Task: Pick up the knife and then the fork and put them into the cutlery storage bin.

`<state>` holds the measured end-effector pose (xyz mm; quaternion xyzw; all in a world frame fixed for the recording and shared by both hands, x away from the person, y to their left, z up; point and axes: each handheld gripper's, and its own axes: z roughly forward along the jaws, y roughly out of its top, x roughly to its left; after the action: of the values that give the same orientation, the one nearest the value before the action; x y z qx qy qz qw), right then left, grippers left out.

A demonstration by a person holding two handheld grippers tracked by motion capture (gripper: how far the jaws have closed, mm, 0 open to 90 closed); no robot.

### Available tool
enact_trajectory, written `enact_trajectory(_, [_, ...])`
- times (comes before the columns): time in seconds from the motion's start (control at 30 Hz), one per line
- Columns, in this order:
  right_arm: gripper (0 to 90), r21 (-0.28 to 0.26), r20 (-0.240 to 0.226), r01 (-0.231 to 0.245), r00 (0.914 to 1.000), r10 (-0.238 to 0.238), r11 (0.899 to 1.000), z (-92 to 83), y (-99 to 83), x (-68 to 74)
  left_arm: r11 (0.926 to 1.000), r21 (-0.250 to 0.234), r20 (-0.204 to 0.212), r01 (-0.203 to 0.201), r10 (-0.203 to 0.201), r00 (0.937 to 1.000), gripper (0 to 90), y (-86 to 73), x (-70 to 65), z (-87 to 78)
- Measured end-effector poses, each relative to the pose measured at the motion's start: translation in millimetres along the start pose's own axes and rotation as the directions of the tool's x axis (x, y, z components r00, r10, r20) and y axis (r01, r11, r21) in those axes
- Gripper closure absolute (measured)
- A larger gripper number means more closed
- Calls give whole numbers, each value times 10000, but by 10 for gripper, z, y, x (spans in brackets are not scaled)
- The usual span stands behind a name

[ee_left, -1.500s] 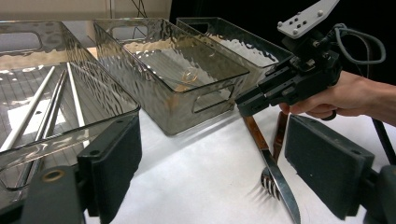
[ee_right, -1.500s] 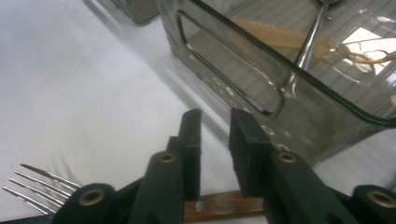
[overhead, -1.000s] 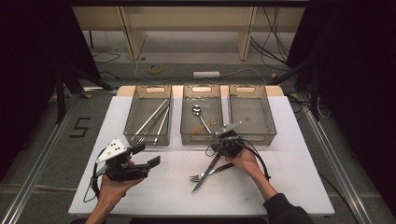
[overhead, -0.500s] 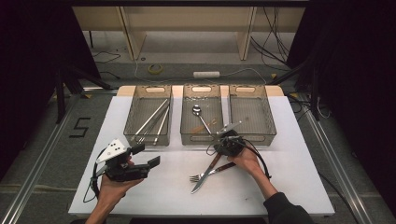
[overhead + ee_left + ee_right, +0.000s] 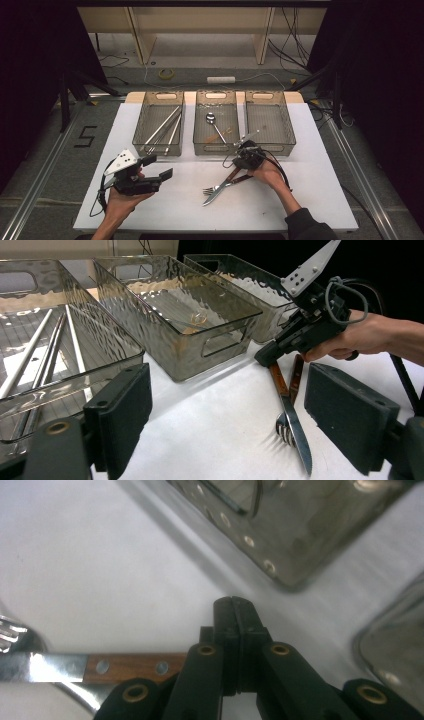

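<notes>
Both grippers are in my hands over the white table (image 5: 320, 150). My right gripper (image 5: 233, 605) is clenched with nothing between its jaws, its tip low just beside the wooden handle of the knife (image 5: 220, 188). That knife lies on the table across a fork (image 5: 212, 190), in front of the middle tray (image 5: 200, 131). My left gripper (image 5: 155, 167) stands released, well apart to the left, holding nothing.

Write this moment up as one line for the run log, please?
right gripper: shut, empty, tips by knife handle | left gripper: open, hovering | fork: under knife | bins: behind
</notes>
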<state>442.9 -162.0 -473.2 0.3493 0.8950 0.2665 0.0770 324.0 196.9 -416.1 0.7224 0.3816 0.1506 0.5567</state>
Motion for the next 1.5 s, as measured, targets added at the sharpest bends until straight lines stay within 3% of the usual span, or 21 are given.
enact_trajectory(0.23, [900,423,-42,-153,9999,155,9990,-107,-115,6,10000,-12,-7,-56,56,10000,188,-1,-3,-8])
enact_trajectory(0.47, [900,706,-174,-130,9997,143,9974,-269,-345,90,10000,-7,-58,-86,86,9999,188,-8,4,-15])
enact_trajectory(0.7, [900,826,-385,190,9991,-158,9964,-381,-521,203,9999,28,-71,-96,96,9999,188,-9,-2,-6])
enact_trajectory(1.1, [900,1190,-1013,795,9926,-675,9897,-464,-635,376,10000,5,-87,-86,86,9999,189,-7,2,-8])
enact_trajectory(1.3, [900,1282,-947,1007,9915,-888,9866,-488,-635,417,10000,-20,-60,-92,92,9999,189,-7,1,-11])
enact_trajectory(1.37, [838,1062,-869,1257,9894,-1167,9864,-520,-618,408,10000,-3,-70,-93,93,9999,189,-10,2,-12])
enact_trajectory(1.5, [712,479,-1212,1624,9803,-1557,9856,-620,-570,410,10000,7,-27,-96,96,9999,189,-8,-5,-6])
